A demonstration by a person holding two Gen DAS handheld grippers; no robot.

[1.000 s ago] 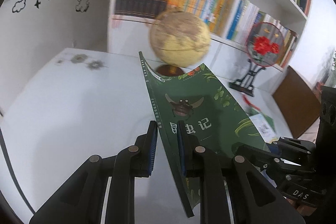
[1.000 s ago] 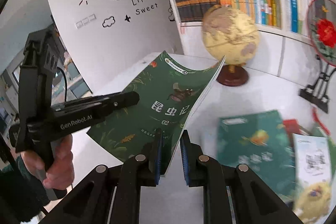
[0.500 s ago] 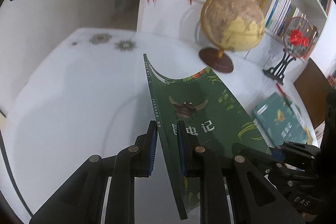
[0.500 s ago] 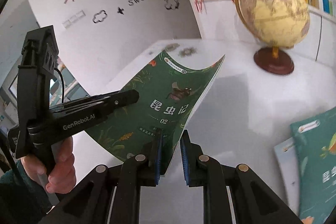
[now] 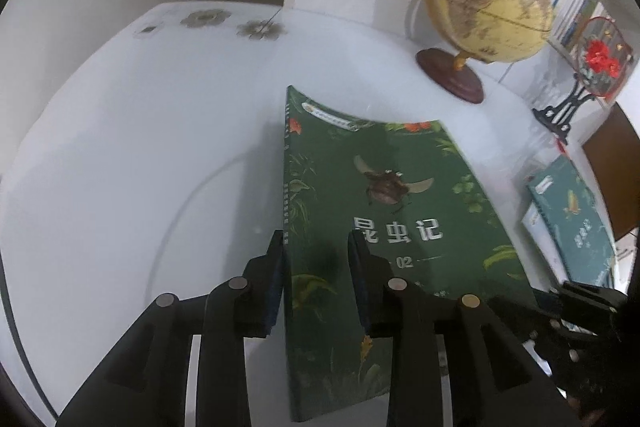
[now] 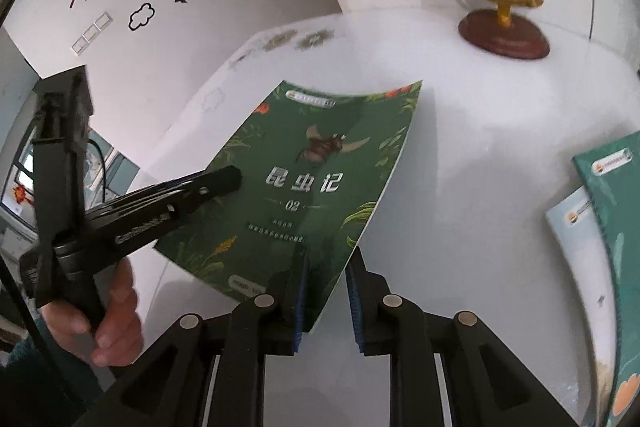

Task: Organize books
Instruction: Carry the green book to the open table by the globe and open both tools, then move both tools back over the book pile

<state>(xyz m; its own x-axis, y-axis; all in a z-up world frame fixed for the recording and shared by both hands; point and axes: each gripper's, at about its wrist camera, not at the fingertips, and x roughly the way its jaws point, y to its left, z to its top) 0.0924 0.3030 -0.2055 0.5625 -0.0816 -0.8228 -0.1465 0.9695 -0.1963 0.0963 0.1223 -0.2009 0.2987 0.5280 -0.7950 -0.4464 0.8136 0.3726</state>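
A dark green book with a beetle on its cover [image 5: 384, 211] lies low over the white table, seen also in the right wrist view [image 6: 320, 179]. My left gripper [image 5: 316, 267] straddles its spine edge with the jaws parted wider than the book. My right gripper [image 6: 326, 291] straddles its opposite near corner, jaws also parted. The left gripper's body [image 6: 160, 211] reaches onto the cover from the left in the right wrist view.
A yellow globe [image 5: 484, 3] on a brown base stands at the back right. A teal book on a white one [image 5: 572, 219] lies to the right, also in the right wrist view [image 6: 612, 227]. A red fan ornament [image 5: 596, 63] and bookshelves stand behind.
Both grippers have lowered the green book toward the table and tilted it flatter. Both pairs of jaws have widened from their grip on it.
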